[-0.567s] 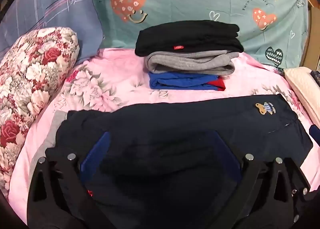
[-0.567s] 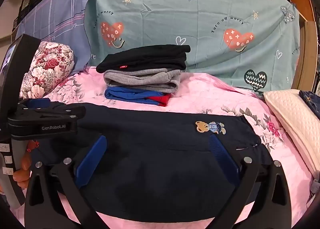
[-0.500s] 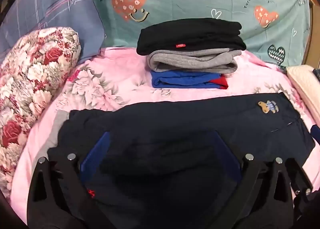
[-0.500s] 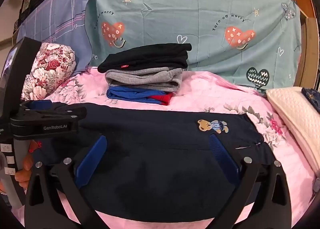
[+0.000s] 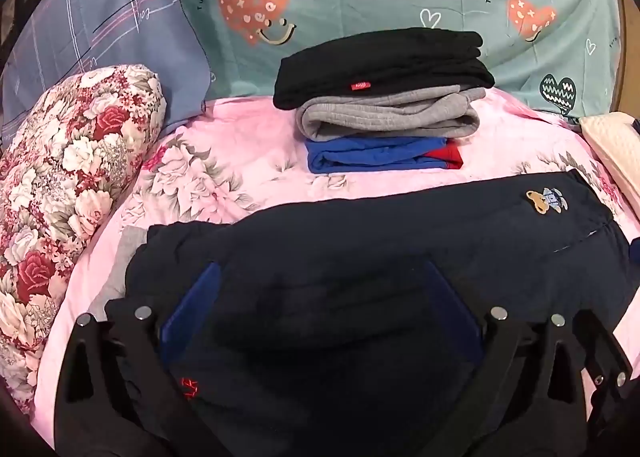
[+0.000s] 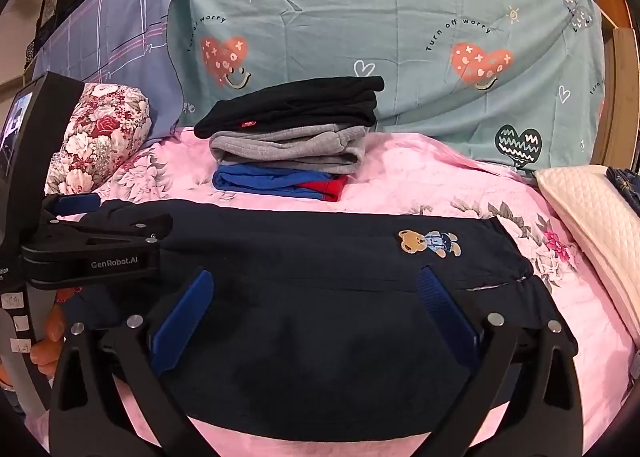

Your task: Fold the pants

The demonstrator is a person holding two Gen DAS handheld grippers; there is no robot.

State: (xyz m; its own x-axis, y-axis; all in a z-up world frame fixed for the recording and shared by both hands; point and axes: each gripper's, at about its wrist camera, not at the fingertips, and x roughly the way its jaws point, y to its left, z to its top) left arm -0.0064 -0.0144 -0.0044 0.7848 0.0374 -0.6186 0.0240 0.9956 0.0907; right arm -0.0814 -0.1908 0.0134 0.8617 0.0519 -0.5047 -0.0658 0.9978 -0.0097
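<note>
I see one pair of dark navy pants (image 6: 304, 257) lying flat across the near edge of the bed (image 6: 420, 185), which has a pink flowered sheet. One little bear patch (image 6: 430, 243) is sewn on them, toward the right side.

My left claw (image 5: 320, 297) is wide open over the pants, and nothing is pinched between its two blue fingers (image 5: 196, 305). My right claw (image 6: 316, 305) is wide open too, with the pants under it but not grabbed. From the right camera I see the left claw's side over the left end of the pants, with a hand (image 6: 48, 341) holding it.

Toward the far edge of the bed sits one pile of three folded clothes: black (image 5: 380, 61) on top, gray (image 5: 388, 117) in the middle, blue and red (image 5: 380, 155) at the bottom.

One flowered pillow (image 5: 68, 185) lies at the left edge. One cream pillow (image 6: 592, 217) lies at the right edge.
</note>
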